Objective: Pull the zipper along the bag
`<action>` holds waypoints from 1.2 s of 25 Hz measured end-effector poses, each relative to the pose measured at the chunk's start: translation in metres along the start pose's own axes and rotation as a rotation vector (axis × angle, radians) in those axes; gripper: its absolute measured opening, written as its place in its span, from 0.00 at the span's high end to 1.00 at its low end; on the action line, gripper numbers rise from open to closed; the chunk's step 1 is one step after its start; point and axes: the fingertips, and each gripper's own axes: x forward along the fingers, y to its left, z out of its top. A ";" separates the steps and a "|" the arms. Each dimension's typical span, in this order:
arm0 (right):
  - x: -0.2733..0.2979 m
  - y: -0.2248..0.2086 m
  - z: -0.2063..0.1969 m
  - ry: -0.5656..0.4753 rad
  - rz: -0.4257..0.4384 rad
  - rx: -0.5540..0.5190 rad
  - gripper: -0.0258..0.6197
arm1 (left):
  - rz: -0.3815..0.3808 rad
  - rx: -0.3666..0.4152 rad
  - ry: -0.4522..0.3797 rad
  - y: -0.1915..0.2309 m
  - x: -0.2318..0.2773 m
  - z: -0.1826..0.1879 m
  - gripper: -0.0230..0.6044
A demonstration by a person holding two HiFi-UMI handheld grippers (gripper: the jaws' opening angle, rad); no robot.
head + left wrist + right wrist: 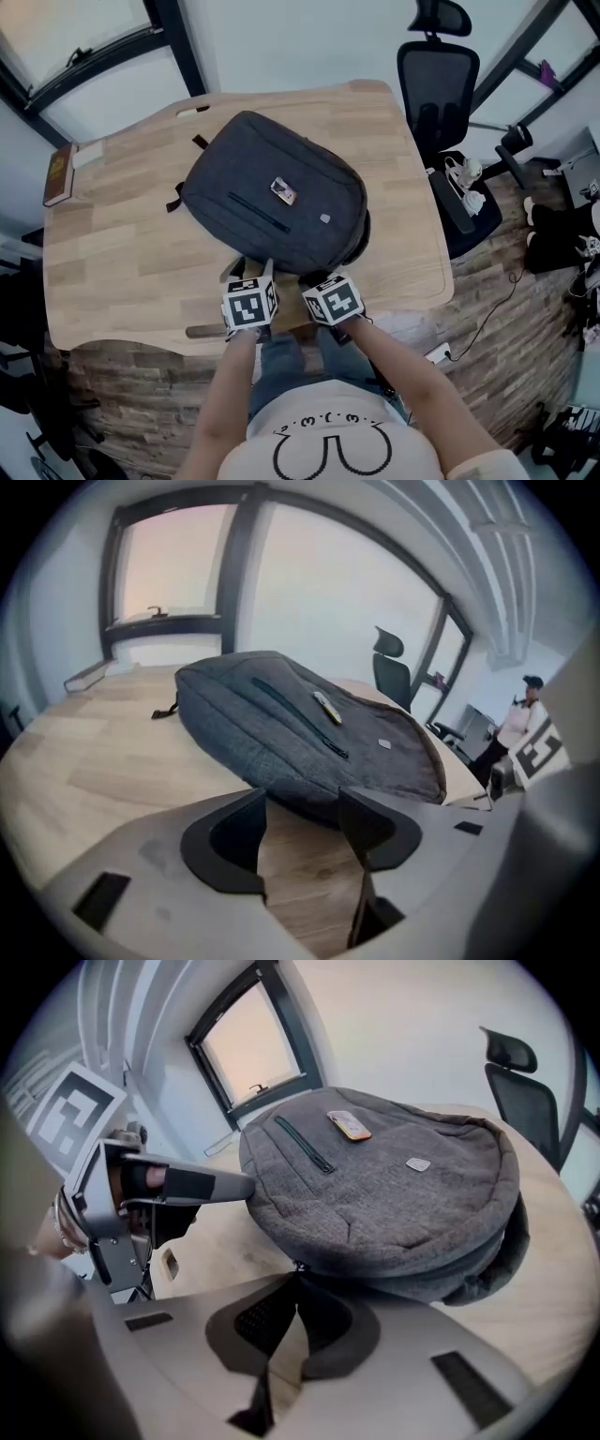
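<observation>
Findings: a light wooden table [112,225] is standing before a window [178,569]. A brown book [59,174] is lying at its left edge. A black office chair [438,84] is standing just beside its right side, carrying white objects [469,187] on the seat. A cable [497,305] is trailing across the plank floor [525,375].

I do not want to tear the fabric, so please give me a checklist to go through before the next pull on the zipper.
1. Right gripper shut on the zipper pull at the near edge of the bag: ok, though the pull shows only as a small piece at the tips.
2. Left gripper steadying the bag: not ok; it is open, with only table between its jaws.
3. Bag lying flat on the table: ok.
4. Zipper track ahead free of caught fabric: cannot tell.
5. Book clear of the bag: ok.
</observation>
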 end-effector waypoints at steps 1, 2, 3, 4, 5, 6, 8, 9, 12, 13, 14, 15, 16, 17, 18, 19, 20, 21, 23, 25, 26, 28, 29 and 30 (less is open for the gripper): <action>-0.001 0.001 0.000 -0.005 -0.001 0.007 0.87 | 0.001 -0.063 0.013 0.004 -0.001 0.000 0.60; -0.001 0.001 0.001 -0.010 -0.002 0.014 0.87 | -0.004 -0.120 0.028 0.007 -0.002 -0.001 0.57; -0.002 0.002 0.001 -0.016 -0.002 0.023 0.87 | -0.017 -0.172 0.041 0.009 -0.002 -0.002 0.55; -0.002 0.002 0.001 -0.022 -0.001 0.033 0.87 | -0.040 -0.221 0.053 0.008 0.000 -0.003 0.55; -0.003 0.002 0.001 -0.029 0.002 0.044 0.87 | -0.068 -0.266 0.066 0.007 0.005 -0.005 0.55; -0.003 0.001 0.001 -0.036 0.003 0.055 0.87 | -0.100 -0.304 0.079 0.006 0.011 -0.007 0.55; -0.005 -0.003 0.002 -0.048 -0.013 0.064 0.87 | -0.164 -0.334 0.097 0.003 0.021 -0.009 0.56; -0.006 -0.006 0.002 -0.051 -0.032 0.060 0.87 | -0.187 -0.322 0.099 0.002 0.024 -0.009 0.56; -0.010 -0.013 0.001 -0.038 -0.108 0.000 0.87 | -0.187 -0.231 0.092 0.000 0.025 -0.007 0.61; -0.011 -0.015 0.000 -0.031 -0.133 -0.030 0.87 | -0.177 -0.212 0.088 0.000 0.024 -0.007 0.64; -0.013 -0.017 -0.001 -0.024 -0.152 -0.055 0.87 | -0.170 -0.202 0.083 0.001 0.023 -0.007 0.65; -0.015 -0.019 -0.002 -0.019 -0.166 -0.070 0.87 | -0.167 -0.193 0.077 0.001 0.022 -0.007 0.66; -0.018 -0.023 -0.004 -0.013 -0.179 -0.073 0.87 | -0.164 -0.179 0.074 0.001 0.022 -0.007 0.67; -0.021 -0.028 -0.005 -0.008 -0.191 -0.068 0.87 | -0.161 -0.162 0.072 0.002 0.022 -0.006 0.67; -0.025 -0.034 -0.007 -0.004 -0.200 -0.061 0.87 | -0.160 -0.149 0.072 0.002 0.022 -0.006 0.68; -0.029 -0.038 -0.008 -0.002 -0.206 -0.057 0.87 | -0.160 -0.142 0.072 0.003 0.021 -0.006 0.68; -0.033 -0.042 -0.008 -0.001 -0.210 -0.059 0.87 | -0.160 -0.140 0.074 0.003 0.021 -0.006 0.68; -0.037 -0.045 -0.008 0.001 -0.214 -0.067 0.87 | -0.162 -0.139 0.076 0.004 0.020 -0.006 0.68; -0.045 -0.056 -0.009 0.009 -0.233 -0.081 0.87 | -0.170 -0.132 0.082 0.004 0.021 -0.006 0.69; -0.056 -0.075 -0.011 0.013 -0.266 -0.074 0.87 | -0.188 -0.123 0.093 0.003 0.022 -0.006 0.69; -0.062 -0.087 -0.011 0.011 -0.281 -0.067 0.87 | -0.197 -0.119 0.100 0.003 0.022 -0.006 0.69; -0.073 -0.106 -0.008 0.013 -0.302 -0.075 0.87 | -0.207 -0.107 0.110 0.004 0.022 -0.007 0.69; -0.076 -0.113 -0.006 0.022 -0.308 -0.094 0.86 | -0.206 -0.100 0.113 0.004 0.022 -0.007 0.69; -0.078 -0.118 -0.004 0.035 -0.312 -0.117 0.86 | -0.204 -0.093 0.115 0.004 0.022 -0.007 0.69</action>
